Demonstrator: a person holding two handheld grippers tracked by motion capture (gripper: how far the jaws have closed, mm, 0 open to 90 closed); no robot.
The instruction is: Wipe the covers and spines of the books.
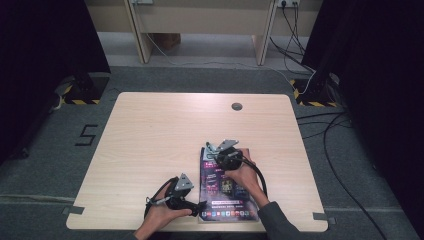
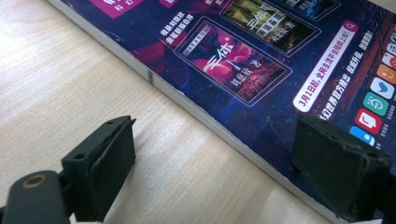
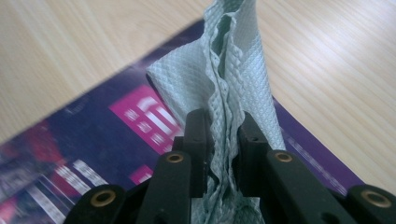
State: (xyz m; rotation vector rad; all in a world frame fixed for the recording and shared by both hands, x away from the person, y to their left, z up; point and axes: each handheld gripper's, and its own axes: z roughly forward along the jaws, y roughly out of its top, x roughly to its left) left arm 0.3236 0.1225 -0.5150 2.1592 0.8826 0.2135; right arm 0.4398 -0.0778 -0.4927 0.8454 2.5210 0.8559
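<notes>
The right claw [image 3: 222, 140] was clamped narrow on a folded, pale green paper towel [image 3: 224, 79], which rose from the lower middle of the right gripper view to its top edge; the pinch gathered the towel's layers into one bundle, probably so it could be drawn over the magazine [image 3: 93, 140] beneath as a wipe. The left claw [image 2: 233, 163] stood wide and held nothing, one jaw over the bare surface [image 2: 56, 70] at lower left, the other over the glossy cover at lower right, straddling the magazine's edge, seemingly to steady it against sliding. In the high view the magazine [image 1: 227, 192] lay at the lower middle of the frame.
</notes>
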